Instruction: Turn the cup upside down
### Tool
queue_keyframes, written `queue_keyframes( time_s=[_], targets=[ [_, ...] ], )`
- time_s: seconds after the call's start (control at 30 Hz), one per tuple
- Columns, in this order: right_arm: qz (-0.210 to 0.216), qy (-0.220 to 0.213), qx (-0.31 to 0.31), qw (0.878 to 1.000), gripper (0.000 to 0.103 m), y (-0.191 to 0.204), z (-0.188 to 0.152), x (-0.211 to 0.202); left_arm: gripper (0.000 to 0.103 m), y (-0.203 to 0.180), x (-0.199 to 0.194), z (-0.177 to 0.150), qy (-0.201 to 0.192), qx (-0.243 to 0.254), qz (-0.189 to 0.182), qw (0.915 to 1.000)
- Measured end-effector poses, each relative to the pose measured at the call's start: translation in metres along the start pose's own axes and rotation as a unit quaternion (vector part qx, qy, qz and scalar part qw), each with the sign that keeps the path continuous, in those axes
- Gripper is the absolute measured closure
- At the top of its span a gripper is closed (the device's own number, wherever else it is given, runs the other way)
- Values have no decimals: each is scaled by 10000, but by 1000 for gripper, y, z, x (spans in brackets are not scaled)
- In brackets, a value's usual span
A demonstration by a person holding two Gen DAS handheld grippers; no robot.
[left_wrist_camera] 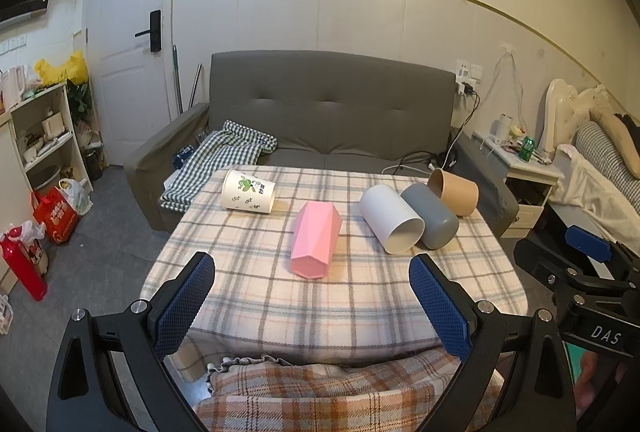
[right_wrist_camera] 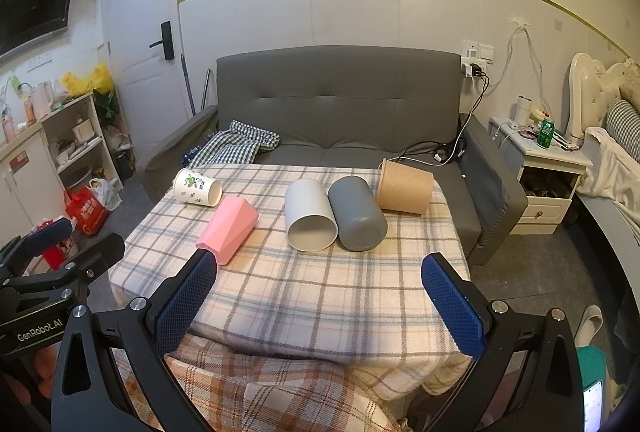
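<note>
Both grippers hang back over the near edge of the table [left_wrist_camera: 248,296], fingers spread wide, nothing between them. Left gripper [left_wrist_camera: 312,306] faces the middle of the plaid cloth; right gripper [right_wrist_camera: 319,306] sits further right.

5 cups lie on their sides on the cloth. Task names no particular one.
- Printed paper cup [left_wrist_camera: 248,191]: far left, long axis roughly left-right, base toward the right, mouth seemingly toward the left.
- Pink faceted cup [left_wrist_camera: 314,244]: centre, nearest the left gripper, long axis running near-to-far, a closed-looking end facing the camera. Which end is the mouth cannot be told for sure.
- White cup [left_wrist_camera: 390,218]: open mouth toward the near-right, axis diagonal.
- Grey cup [left_wrist_camera: 432,216]: touching the white one, closed base facing near.
- Tan cup [left_wrist_camera: 456,194]: far right by the table's back edge, mouth toward the far left, touching the grey cup.

Risks, as judged:
- Round cups likely roll under a sideways nudge; white and grey rest against each other, so lifting 1 may set the other rolling.
- Tan cup sits close to the edge and could drop toward the sofa [left_wrist_camera: 332,112].
- Soft cloth may bunch and leave an inverted cup tilted.
- Thin paper wall may crush under a hard pinch.
</note>
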State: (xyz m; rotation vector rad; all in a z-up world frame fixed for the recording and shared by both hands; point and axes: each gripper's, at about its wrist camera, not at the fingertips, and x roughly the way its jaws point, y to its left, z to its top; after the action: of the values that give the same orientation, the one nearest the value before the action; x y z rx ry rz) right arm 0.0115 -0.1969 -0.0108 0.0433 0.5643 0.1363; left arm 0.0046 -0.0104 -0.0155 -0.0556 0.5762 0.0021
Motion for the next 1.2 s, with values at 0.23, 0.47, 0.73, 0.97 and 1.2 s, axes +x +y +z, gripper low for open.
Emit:
queue_keyframes(
  time_s=[0.23, 0.47, 0.73, 0.97, 1.2],
  targets=[
    [104, 245, -48, 9996, 0, -11, 6, 16, 2, -3, 20, 16, 192, 32, 111, 9997],
    [98, 608, 178, 9979, 0, -45, 25, 68, 2, -13, 64, 29, 484, 33, 198, 9986],
    [128, 1098, 428, 9930, 0, -79, 45, 149, 2, -30, 127, 39, 855, 109, 282, 9959],
    [221, 1533, 396, 9871, 3, -87, 46, 215, 2, -37, 169, 46, 1037, 114, 333, 9940],
    [306, 1847, 506, 9810, 10, -92, 36, 253, 2, -46, 189, 45, 1138, 251, 312, 9927]
  ],
)
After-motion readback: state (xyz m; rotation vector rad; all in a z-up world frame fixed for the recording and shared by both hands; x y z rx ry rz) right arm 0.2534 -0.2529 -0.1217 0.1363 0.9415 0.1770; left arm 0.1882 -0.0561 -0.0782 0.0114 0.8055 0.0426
